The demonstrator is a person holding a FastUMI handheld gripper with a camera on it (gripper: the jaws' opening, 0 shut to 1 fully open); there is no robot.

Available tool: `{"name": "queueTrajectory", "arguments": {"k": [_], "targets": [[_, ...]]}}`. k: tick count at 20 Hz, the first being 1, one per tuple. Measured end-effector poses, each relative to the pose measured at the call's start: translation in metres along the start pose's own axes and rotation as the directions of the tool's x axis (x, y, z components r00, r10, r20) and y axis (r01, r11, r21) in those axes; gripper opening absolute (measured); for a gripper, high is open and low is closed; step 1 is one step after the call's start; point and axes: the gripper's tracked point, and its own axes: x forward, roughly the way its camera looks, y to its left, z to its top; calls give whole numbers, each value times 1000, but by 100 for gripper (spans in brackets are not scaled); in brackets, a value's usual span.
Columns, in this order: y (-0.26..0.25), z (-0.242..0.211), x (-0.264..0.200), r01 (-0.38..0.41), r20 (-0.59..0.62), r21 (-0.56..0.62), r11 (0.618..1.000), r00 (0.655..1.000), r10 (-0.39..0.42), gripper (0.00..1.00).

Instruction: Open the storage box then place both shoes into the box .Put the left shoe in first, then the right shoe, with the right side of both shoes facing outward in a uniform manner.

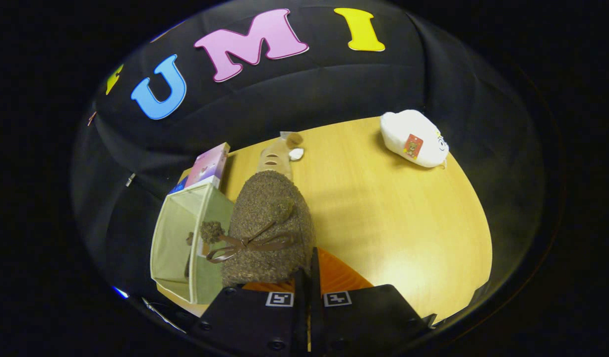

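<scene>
Beside the open storage box [178,243], gripper [308,277] apparently pinching fuzzy shoe [267,228]

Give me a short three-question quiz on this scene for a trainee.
1. True or false: the storage box to the left of the brown fuzzy shoe stands open.
2. What are the jaws closed on? A) the brown fuzzy shoe. B) a pink carton. C) nothing.
3. Fill in: the white plush item lies apart from the shoe, well beyond the jaws, on the wooden ____.

Key: 1 true. 2 A: the jaws stand nearly together on the shoe's near edge. 3 table.
</scene>
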Motion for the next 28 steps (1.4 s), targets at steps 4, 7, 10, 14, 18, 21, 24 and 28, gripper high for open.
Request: {"name": "queueTrajectory", "arguments": {"k": [4,7,10,14,18,21,24,28], "targets": [[59,11,-13,-47,27,4,999,999,47,7],[98,17,-17,-82,32,50,995,996,80,7],[132,17,-13,-88,26,50,995,996,87,7],[177,11,6,-97,6,31,995,995,96,7],[198,-6,43,-47,-33,3,999,998,47,7],[203,-23,67,0,-74,-4,1000,997,0,7],[202,-34,81,43,-86,-11,999,995,-44,11],[207,-43,81,47,-90,-21,999,995,-49,25]]}}
